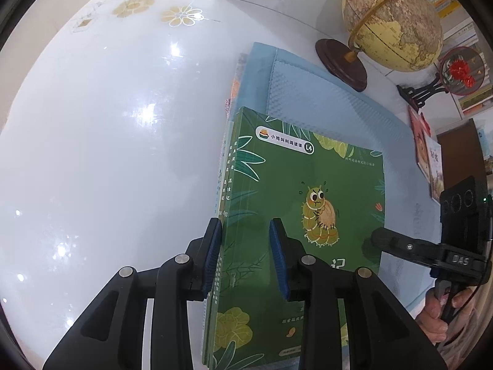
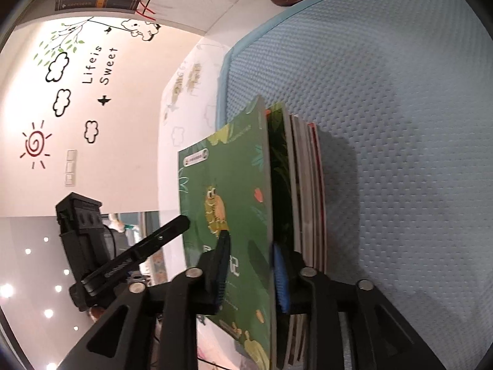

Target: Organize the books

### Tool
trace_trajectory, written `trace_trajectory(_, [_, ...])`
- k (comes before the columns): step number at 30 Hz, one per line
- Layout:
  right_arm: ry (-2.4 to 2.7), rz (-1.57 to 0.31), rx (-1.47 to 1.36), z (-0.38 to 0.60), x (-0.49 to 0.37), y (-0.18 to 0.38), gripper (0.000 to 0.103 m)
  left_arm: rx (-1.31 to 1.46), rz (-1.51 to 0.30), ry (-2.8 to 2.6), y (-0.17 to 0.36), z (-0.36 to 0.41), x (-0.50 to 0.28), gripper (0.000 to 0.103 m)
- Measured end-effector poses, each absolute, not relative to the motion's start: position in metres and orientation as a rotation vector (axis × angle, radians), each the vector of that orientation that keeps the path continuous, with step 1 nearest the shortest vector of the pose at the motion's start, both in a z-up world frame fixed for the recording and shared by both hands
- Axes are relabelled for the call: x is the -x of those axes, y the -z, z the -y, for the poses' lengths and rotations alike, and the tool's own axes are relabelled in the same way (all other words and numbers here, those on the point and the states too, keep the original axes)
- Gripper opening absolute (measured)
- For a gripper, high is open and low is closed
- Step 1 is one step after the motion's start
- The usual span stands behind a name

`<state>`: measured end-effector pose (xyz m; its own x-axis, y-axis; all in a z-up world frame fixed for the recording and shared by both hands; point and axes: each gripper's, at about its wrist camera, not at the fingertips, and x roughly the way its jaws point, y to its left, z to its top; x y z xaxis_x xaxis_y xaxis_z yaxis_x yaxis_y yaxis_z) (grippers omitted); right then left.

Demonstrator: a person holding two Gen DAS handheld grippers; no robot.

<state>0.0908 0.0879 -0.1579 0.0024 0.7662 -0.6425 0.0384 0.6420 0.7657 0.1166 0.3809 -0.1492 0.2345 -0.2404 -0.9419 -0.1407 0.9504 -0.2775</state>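
Note:
A stack of books lies on a blue textured mat point(image 1: 323, 98), topped by a green book point(image 1: 308, 185) with a cartoon caterpillar on its cover. My left gripper point(image 1: 245, 240) stands slightly open over the book's spine corner. Its left finger point(image 1: 212, 246) rests against the spines, its right fingertip point(image 1: 277, 246) over the cover, pinching nothing. My right gripper point(image 2: 251, 265) straddles the opposite edge of the green book point(image 2: 234, 185). One finger point(image 2: 223, 262) hovers off the cover and the other point(image 2: 280, 277) sits beside the page edge, jaws open. From the left wrist, the right gripper point(image 1: 388, 243) shows at the book's right side.
A globe point(image 1: 391, 18) on a dark wooden base point(image 1: 342, 64) stands behind the mat. A small round fan ornament point(image 1: 459, 71) and picture books point(image 1: 428, 157) lean at the right. The glossy white tabletop point(image 1: 107, 138) spreads left. Several more books point(image 2: 308, 200) lie under the green one.

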Motion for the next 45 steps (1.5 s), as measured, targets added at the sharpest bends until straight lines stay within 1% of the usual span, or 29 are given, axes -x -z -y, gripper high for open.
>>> trace_trajectory(1, [-0.659, -1.474, -0.715, -0.087, -0.09, 0.158, 0.038, 0.331, -1.343, 0.062, 0.149, -0.381, -0.117, 0.03])
trace_trajectory(2, [-0.668, -1.468, -0.722, -0.086, -0.09, 0.156, 0.049, 0.327, -1.341, 0.038, 0.147, -0.382, -0.117, 0.03])
trace_trajectory(3, [-0.678, -1.453, -0.727, -0.082, -0.089, 0.153, 0.052, 0.316, -1.337, 0.012, 0.144, -0.382, -0.117, 0.03])
trace_trajectory(6, [-0.692, -1.398, -0.714, -0.067, -0.089, 0.141, 0.053, 0.221, -1.289, -0.088, 0.123, -0.375, -0.118, 0.03])
trace_trajectory(8, [-0.679, -1.342, -0.708, -0.046, -0.092, 0.132, 0.053, 0.191, -1.222, -0.094, 0.102, -0.361, -0.121, 0.035])
trace_trajectory(9, [-0.665, -1.314, -0.698, -0.034, -0.093, 0.128, 0.053, 0.189, -1.194, -0.085, 0.093, -0.353, -0.123, 0.042])
trace_trajectory(10, [-0.653, -1.293, -0.689, -0.025, -0.095, 0.124, 0.053, 0.189, -1.159, -0.07, 0.083, -0.343, -0.125, 0.056])
trace_trajectory(11, [-0.636, -1.264, -0.681, -0.012, -0.097, 0.12, 0.053, 0.186, -1.116, -0.049, 0.073, -0.328, -0.128, 0.066])
trace_trajectory(12, [-0.614, -1.23, -0.673, 0.005, -0.099, 0.115, 0.053, 0.182, -1.067, -0.025, 0.064, -0.311, -0.131, 0.079])
trace_trajectory(13, [-0.594, -1.201, -0.672, 0.021, -0.101, 0.11, 0.054, 0.179, -1.038, -0.011, 0.06, -0.299, -0.134, 0.081])
trace_trajectory(15, [-0.562, -1.144, -0.691, 0.056, -0.104, 0.103, 0.06, 0.146, -0.997, 0.037, 0.053, -0.258, -0.145, 0.081])
trace_trajectory(18, [-0.475, -1.058, -0.706, 0.125, -0.106, 0.094, 0.065, 0.115, -1.017, 0.093, 0.062, -0.2, -0.168, 0.081])
trace_trajectory(20, [-0.416, -1.037, -0.699, 0.161, -0.108, 0.093, 0.07, 0.11, -1.045, 0.143, 0.074, -0.153, -0.181, 0.081])
trace_trajectory(25, [-0.22, -0.985, -0.66, 0.266, -0.108, 0.097, 0.071, 0.093, -1.092, 0.272, 0.097, -0.048, -0.196, 0.081])
trace_trajectory(27, [-0.135, -0.962, -0.605, 0.306, -0.111, 0.098, 0.071, 0.09, -1.111, 0.327, 0.109, -0.007, -0.202, 0.081])
trace_trajectory(33, [-0.017, -0.947, -0.432, 0.387, -0.134, 0.117, 0.071, 0.098, -1.164, 0.424, 0.154, 0.102, -0.221, 0.081])
trace_trajectory(39, [-0.033, -1.016, -0.372, 0.423, -0.165, 0.156, 0.071, 0.073, -1.223, 0.43, 0.189, 0.158, -0.231, 0.079])
trace_trajectory(41, [-0.053, -1.041, -0.372, 0.425, -0.172, 0.166, 0.071, 0.064, -1.24, 0.435, 0.198, 0.165, -0.231, 0.079])
trace_trajectory(45, [-0.072, -1.054, -0.345, 0.422, -0.172, 0.175, 0.071, 0.031, -1.212, 0.432, 0.199, 0.169, -0.229, 0.079])
